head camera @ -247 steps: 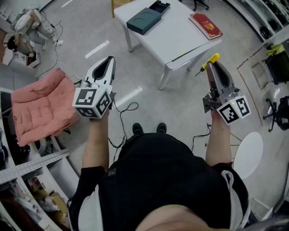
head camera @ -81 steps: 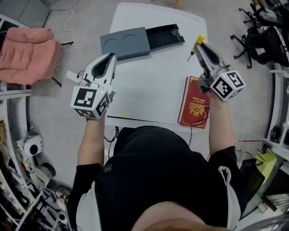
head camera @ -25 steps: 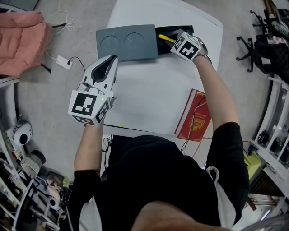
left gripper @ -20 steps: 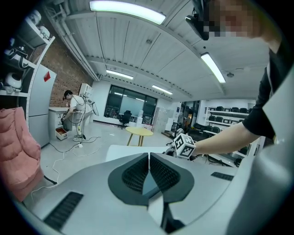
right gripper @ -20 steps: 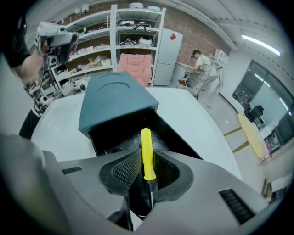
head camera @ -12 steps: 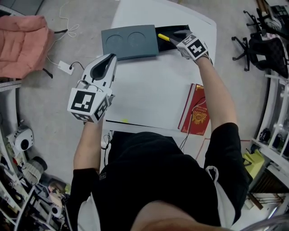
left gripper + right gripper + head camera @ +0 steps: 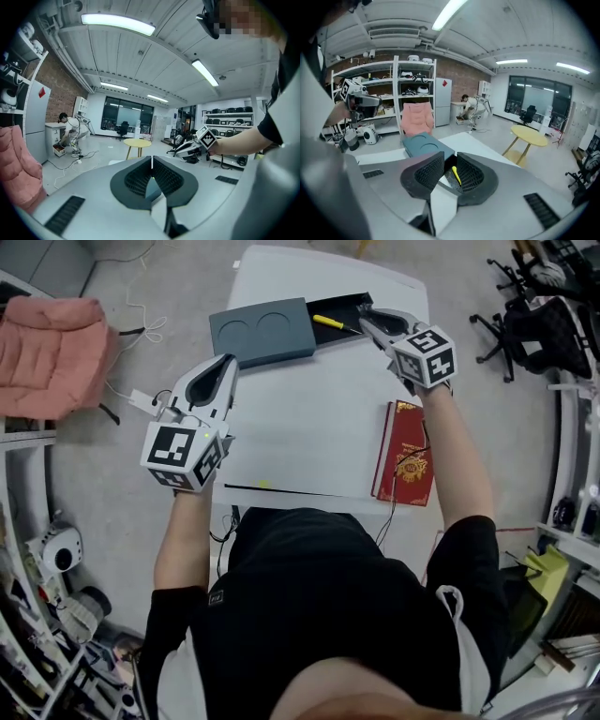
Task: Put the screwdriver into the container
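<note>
Spanning the middle of the head view, the white table (image 7: pixel 309 409) carries everything that matters, with a pink cushion (image 7: pixel 52 338) well apart on the floor to its left. On the far side lies a grey lid-like slab (image 7: pixel 262 331) with two round recesses, and just beside it on the right sits the black container (image 7: pixel 345 306). A red book (image 7: pixel 405 451) lies near the table's right edge, under the right forearm. The left gripper (image 7: pixel 228 364) hangs off the table's left edge with its jaws pressed together on nothing. The right gripper (image 7: pixel 367 319) is much the nearer, its tips at the container's right end and its jaws apart. Beyond the gap between them the screwdriver (image 7: pixel 330 323) lies inside the container, its long axis along the tray, yellow handle toward the grey slab and dark shaft pointing at the right gripper. By my reading the placing is done. Backing the right gripper away toward the book looks unobstructed, provided the tips clear the shaft and the container wall.
</note>
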Tool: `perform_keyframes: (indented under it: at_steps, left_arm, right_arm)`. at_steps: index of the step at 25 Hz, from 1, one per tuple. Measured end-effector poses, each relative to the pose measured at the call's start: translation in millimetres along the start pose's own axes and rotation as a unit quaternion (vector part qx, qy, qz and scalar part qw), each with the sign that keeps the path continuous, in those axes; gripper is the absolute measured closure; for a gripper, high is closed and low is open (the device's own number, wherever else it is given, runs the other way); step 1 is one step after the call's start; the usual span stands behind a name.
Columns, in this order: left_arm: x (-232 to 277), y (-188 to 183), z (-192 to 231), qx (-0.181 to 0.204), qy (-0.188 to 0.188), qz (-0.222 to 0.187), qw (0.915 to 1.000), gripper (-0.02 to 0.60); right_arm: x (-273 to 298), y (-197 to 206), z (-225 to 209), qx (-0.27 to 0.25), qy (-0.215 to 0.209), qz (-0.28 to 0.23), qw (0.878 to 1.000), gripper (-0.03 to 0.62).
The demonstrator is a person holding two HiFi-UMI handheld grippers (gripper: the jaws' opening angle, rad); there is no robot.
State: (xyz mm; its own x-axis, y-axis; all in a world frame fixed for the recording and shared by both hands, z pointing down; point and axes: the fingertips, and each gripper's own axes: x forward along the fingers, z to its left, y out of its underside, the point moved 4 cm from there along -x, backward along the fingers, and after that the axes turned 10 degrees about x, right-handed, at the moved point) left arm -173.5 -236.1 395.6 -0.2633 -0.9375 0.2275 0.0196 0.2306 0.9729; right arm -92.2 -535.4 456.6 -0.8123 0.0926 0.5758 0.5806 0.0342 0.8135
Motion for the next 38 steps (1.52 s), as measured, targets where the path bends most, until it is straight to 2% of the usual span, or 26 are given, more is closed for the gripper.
perform_keyframes:
  at_steps: [4, 9, 19, 30, 35, 38]
  left_arm:
    - [-19, -14, -27, 0.013, -0.001, -0.007, 0.9999, 0.557]
    - [-54, -29, -67, 0.026, -0.016, -0.014, 0.9994, 0.557]
    - [-130, -46, -158, 0.040, -0.032, -0.017, 0.9985, 0.557]
    - [-177, -64, -190, 0.065, -0.042, -0.028, 0.9966, 0.557]
    - [-188, -59, -186, 0.067, -0.035, -0.034, 0.9966, 0.557]
    - [-196, -60, -176, 0.069, -0.036, -0.038, 0.9962, 0.557]
  right_arm:
    - [-64, 0, 24, 0.017, -0.008, -0.058, 0.998, 0.503]
    - [-151, 13, 49, 0.062, -0.003, -0.136, 0.989, 0.508]
    - [-289, 57, 102, 0.076, -0.003, -0.216, 0.974, 0.519]
    - [-366, 78, 156, 0.099, -0.008, -0.295, 0.950, 0.543]
    - [-373, 89, 188, 0.083, 0.028, -0.298, 0.950, 0.549]
    - [-372, 89, 201, 0.087, 0.038, -0.317, 0.943, 0.554]
